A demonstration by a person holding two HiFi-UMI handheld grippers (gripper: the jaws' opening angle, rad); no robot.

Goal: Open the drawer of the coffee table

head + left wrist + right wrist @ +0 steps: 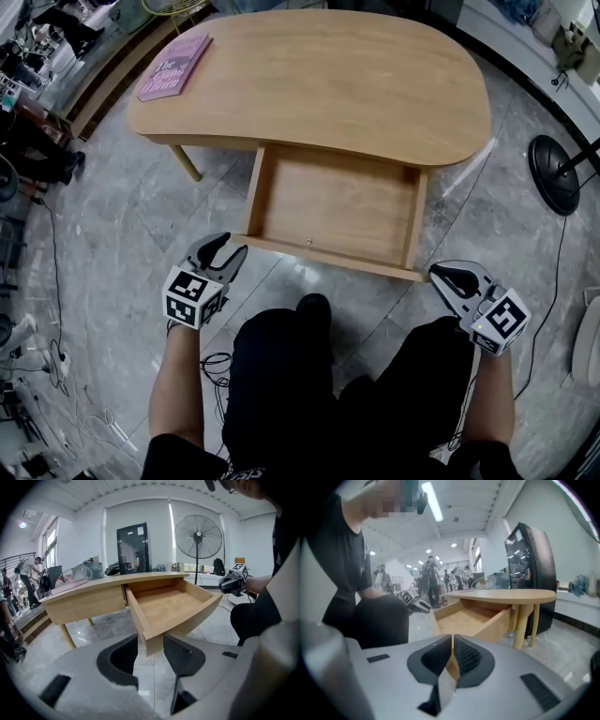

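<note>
The light wooden coffee table (375,84) has its drawer (337,202) pulled out toward me, and the drawer is empty. My left gripper (230,246) hovers just off the drawer's front left corner with its jaws apart. In the left gripper view that corner of the drawer (171,604) shows in the gap of my left gripper (150,641), and the pads do not press on it. My right gripper (441,275) is by the drawer's front right corner, clear of the wood. In the right gripper view the jaws of my right gripper (453,641) stand almost together with nothing between them.
A pink book (175,66) lies on the tabletop's far left. A standing fan's round base (553,173) sits on the tiled floor at right. A black cabinet (133,548) stands behind the table. My dark-trousered legs (319,394) are close in front of the drawer. Cables trail at left.
</note>
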